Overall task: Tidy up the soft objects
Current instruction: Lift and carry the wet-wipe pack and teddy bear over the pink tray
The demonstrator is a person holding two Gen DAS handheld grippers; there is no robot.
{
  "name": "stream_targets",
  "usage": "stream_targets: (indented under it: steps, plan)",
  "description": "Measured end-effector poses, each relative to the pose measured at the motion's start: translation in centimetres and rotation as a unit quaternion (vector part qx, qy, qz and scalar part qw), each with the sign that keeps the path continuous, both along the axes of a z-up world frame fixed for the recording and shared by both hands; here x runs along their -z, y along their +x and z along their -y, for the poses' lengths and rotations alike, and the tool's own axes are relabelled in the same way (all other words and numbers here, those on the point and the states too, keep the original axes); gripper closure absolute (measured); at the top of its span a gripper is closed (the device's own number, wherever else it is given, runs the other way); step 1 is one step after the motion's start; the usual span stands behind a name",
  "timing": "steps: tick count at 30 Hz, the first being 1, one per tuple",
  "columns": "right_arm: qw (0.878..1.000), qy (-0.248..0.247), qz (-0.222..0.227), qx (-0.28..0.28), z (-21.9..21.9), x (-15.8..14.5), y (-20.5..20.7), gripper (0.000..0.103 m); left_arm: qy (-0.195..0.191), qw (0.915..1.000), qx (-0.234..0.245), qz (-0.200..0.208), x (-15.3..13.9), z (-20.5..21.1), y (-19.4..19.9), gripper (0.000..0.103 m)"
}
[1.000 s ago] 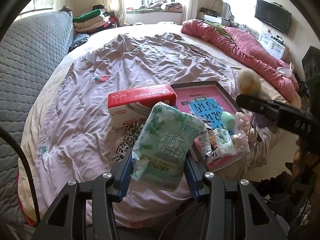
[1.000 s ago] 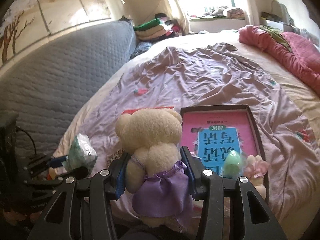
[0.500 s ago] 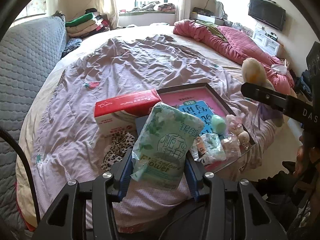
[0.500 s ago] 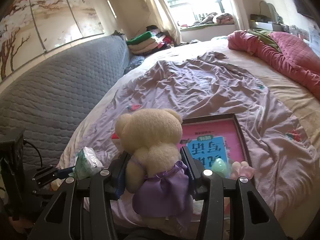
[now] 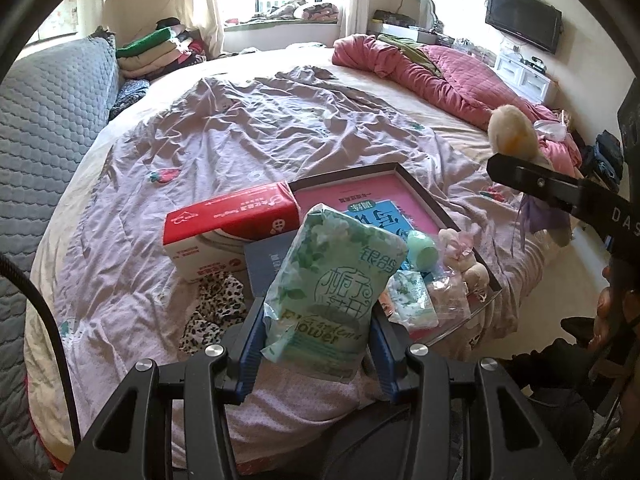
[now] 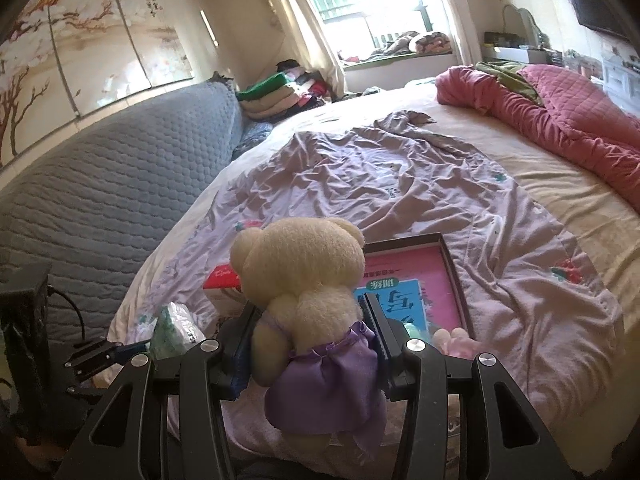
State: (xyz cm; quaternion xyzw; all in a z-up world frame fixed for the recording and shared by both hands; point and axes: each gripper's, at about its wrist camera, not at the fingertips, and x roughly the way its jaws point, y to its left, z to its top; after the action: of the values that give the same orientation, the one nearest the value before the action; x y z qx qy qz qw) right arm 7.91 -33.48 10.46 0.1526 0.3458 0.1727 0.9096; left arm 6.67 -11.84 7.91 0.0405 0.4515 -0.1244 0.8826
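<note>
My left gripper (image 5: 316, 332) is shut on a green flower-print tissue pack (image 5: 336, 284), held up over the near edge of the bed. My right gripper (image 6: 306, 338) is shut on a cream teddy bear (image 6: 304, 268) in a purple dress, gripped around its body. That bear (image 5: 514, 132) also shows at the right of the left wrist view, and the tissue pack (image 6: 176, 330) at the lower left of the right wrist view. A dark shallow tray (image 5: 424, 190) on the bed holds a pink and blue book, a green egg toy (image 5: 420, 250), small packets and a pink plush (image 5: 458, 244).
A red and white box (image 5: 228, 224) lies left of the tray, with leopard-print cloth (image 5: 214, 312) in front of it. The lilac sheet (image 5: 248, 136) covers the round bed; a red quilt (image 5: 436, 76) lies at the far right, a grey padded headboard (image 6: 100, 196) at the left.
Both grippers have drawn back from the bed with their loads, so the tray and box look farther away. Neither grip has changed.
</note>
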Motion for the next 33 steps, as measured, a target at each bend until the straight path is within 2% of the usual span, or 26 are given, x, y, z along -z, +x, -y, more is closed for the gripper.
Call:
stream_targets:
  steps: [20,33]
  plan:
    - [0.998,-0.016,-0.019,0.053,3.9,2.0,0.3,0.053,-0.010,0.9990,0.034,-0.025,2.0,4.9,2.5,0.055]
    - [0.997,-0.008,-0.035,0.063,5.0,3.9,0.8,0.053,-0.007,0.9979,0.050,-0.041,3.8,7.4,3.7,0.055]
